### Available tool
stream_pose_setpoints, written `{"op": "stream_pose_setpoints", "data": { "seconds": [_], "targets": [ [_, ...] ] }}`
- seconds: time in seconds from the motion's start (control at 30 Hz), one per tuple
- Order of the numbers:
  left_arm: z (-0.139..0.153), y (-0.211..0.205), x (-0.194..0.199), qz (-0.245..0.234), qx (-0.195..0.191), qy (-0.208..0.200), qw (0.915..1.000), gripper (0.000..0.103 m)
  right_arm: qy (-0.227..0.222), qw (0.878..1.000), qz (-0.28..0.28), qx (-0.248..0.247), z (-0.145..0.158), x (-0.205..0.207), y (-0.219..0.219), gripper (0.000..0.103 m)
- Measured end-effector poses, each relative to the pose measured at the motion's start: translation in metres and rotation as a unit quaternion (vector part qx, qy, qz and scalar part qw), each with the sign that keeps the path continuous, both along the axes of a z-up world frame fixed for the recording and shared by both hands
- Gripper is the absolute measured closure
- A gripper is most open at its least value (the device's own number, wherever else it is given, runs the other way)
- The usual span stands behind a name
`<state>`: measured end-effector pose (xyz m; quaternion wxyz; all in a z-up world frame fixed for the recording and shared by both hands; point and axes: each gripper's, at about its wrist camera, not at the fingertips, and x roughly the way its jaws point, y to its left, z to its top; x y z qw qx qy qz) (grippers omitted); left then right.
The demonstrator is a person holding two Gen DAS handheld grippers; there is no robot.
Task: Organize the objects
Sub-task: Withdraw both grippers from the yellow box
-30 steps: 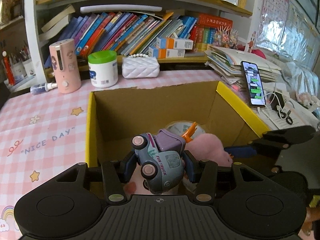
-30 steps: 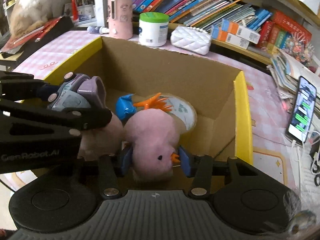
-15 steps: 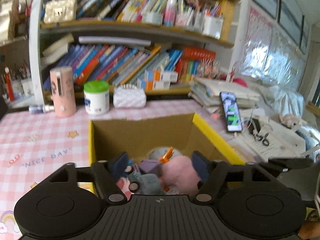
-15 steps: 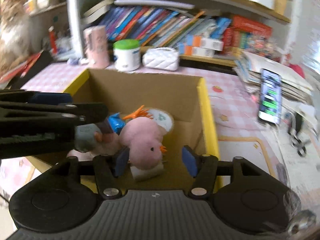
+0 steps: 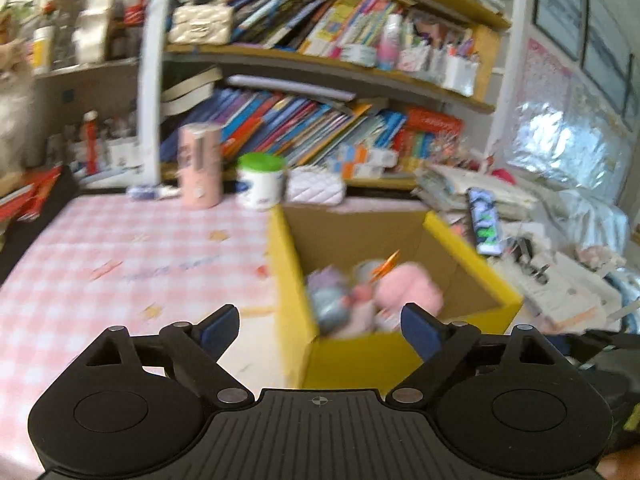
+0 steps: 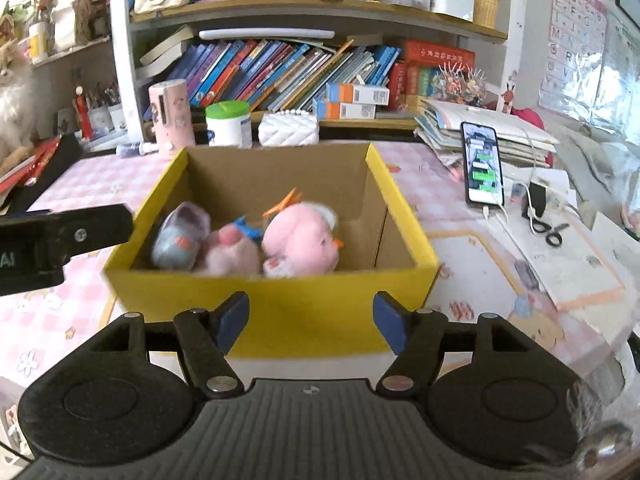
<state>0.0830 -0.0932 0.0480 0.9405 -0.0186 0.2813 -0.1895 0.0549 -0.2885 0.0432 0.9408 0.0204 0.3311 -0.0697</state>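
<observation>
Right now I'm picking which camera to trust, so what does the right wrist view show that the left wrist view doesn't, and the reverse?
Only the right wrist view: sharp detail, the scissors on the papers, the alphabet chart, and the left claw's finger at the picture's left edge. Only the left wrist view: the left claw itself, open and empty after just opening, over the box's near left corner; the picture is blurred. Both: the yellow box holding the toy truck and pink plush, plus the phone.
</observation>
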Motion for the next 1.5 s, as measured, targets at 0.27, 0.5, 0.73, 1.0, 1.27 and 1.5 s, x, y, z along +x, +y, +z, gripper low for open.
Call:
{"op": "stream_pose_setpoints", "data": {
  "seconds": [0.27, 0.5, 0.73, 1.0, 1.27, 1.5],
  "targets": [
    [-0.016, 0.060, -0.042, 0.080, 0.026, 0.032, 0.9960, 0.012, 0.015, 1.000, -0.006, 0.007, -0.008, -0.039, 0.052, 0.030],
    [-0.022, 0.095, -0.067, 0.123, 0.029, 0.046, 0.9909, 0.009, 0.011, 1.000, 0.010, -0.007, -0.014, -0.065, 0.096, 0.023],
    [-0.022, 0.112, -0.085, 0.126, 0.042, 0.033, 0.9905, 0.006, 0.005, 1.000, 0.025, -0.014, -0.014, -0.076, 0.124, 0.018],
    [-0.027, 0.123, -0.094, 0.127, 0.049, 0.046, 0.9897, 0.005, 0.007, 1.000, 0.025, -0.012, -0.017, -0.090, 0.139, 0.013],
    [-0.032, 0.122, -0.094, 0.119, 0.075, 0.057, 0.9884, 0.002, 0.006, 1.000, 0.017, -0.013, -0.016, -0.096, 0.144, 0.000],
    [-0.037, 0.117, -0.090, 0.127, 0.092, 0.066, 0.9854, 0.002, 0.024, 0.999, -0.003, -0.021, -0.019, -0.094, 0.147, 0.000]
  ]
}}
